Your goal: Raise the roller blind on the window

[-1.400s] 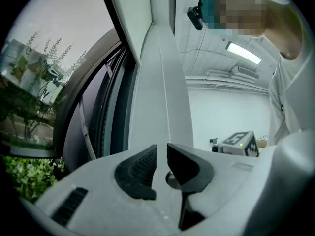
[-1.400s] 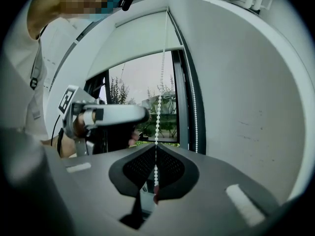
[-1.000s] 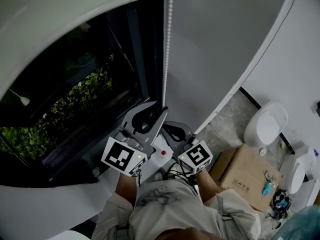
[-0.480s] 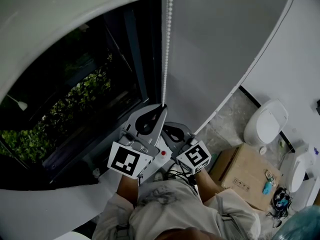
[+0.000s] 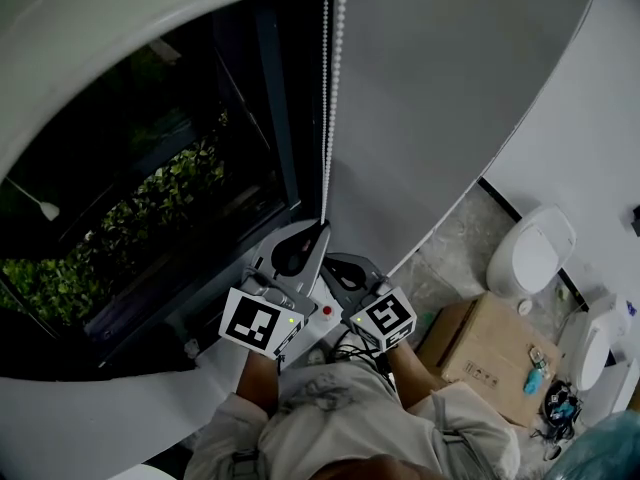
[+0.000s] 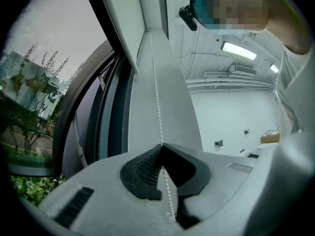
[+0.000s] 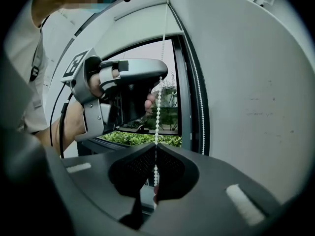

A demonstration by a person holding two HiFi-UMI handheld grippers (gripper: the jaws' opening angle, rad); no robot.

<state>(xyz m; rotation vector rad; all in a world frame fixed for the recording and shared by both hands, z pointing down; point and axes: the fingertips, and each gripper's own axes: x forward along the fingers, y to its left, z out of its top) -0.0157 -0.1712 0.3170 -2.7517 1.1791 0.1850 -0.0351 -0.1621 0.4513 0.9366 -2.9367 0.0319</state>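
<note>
The left tongs (image 6: 161,146), having just been closing, are pinching the white beaded chain (image 6: 157,102). Lower on the same strand, the right tongs (image 7: 155,147) are also clamping it, likely readying a hand-over-hand pull. The pale grey roller blind (image 5: 110,38) is hanging high over the dark window (image 5: 150,198). The brown cardboard box (image 5: 490,353) on the floor at right is blocking nothing.

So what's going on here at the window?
A person stands at the window with a gripper in each hand, working the bead chain of the roller blind. The right gripper is clamped on the chain, and the left gripper, higher up, has just closed on it too. The blind covers only the window's top.
</note>
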